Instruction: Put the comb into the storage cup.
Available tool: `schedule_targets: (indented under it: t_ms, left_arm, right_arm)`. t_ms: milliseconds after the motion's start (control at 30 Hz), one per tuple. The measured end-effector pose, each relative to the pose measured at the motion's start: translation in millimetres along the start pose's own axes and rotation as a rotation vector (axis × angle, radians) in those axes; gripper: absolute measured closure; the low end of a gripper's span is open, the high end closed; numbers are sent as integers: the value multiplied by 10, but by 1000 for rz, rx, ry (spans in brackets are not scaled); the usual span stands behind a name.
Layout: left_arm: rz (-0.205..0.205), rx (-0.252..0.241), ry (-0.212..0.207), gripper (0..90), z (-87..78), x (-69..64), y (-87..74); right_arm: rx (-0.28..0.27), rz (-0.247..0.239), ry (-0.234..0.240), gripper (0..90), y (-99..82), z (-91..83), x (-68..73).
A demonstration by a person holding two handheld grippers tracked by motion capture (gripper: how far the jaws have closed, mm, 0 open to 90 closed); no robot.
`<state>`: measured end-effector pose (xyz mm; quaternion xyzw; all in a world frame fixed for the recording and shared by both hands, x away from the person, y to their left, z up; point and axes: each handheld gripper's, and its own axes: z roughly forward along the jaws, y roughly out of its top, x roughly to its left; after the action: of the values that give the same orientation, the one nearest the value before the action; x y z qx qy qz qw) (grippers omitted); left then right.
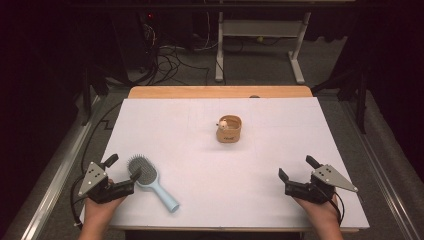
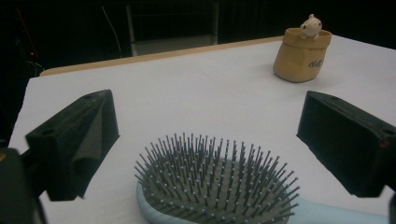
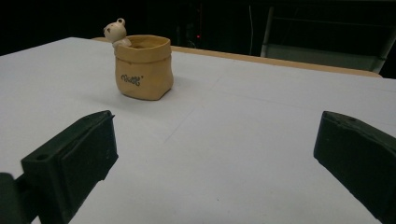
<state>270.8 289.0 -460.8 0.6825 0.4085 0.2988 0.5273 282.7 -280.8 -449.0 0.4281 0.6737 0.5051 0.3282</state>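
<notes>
Hairbrush (image 2: pixel 215 186), light, rigid plastic with yielding bristles, lies bristles-up between the spread, not-yet-gripping jaws of the left gripper (image 1: pixel 122 167), its slim blue handle probably the surest hold; the right gripper (image 1: pixel 298 167) hangs open, holding nothing.

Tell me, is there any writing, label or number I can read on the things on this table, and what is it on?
Tan sack-shaped pot: one short dark word in curly script on its front, too blurred to read in either gripper view, and a mere smudge in the high view.
Hairbrush: no writing visible.
White table sheet: no writing visible.
</notes>
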Motion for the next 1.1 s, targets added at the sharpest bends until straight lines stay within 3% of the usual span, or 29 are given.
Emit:
schedule_targets:
  t_ms: [467, 633, 800, 933, 1067, 1100]
  left_arm:
    - [-1, 16, 10, 197, -30, 17, 11]
    - [-21, 23, 9, 379, -116, 66, -15]
    - [-45, 19, 17, 475, -179, 97, -28]
    - [-42, 54, 14, 554, -197, 95, -56]
    - [-45, 81, 31, 697, -216, 100, -70]
    - [-55, 87, 55, 726, -227, 106, -68]
  right_arm:
    - [-3, 4, 3, 1, 4, -8, -9]
    - [-3, 5, 5, 1, 2, -3, -9]
    - [-2, 6, 7, 1, 1, -1, -9]
    - [-4, 10, 7, 1, 0, -4, -12]
    - [-2, 13, 8, 2, -2, -2, -15]
    - [-2, 14, 8, 2, -2, -1, -16]
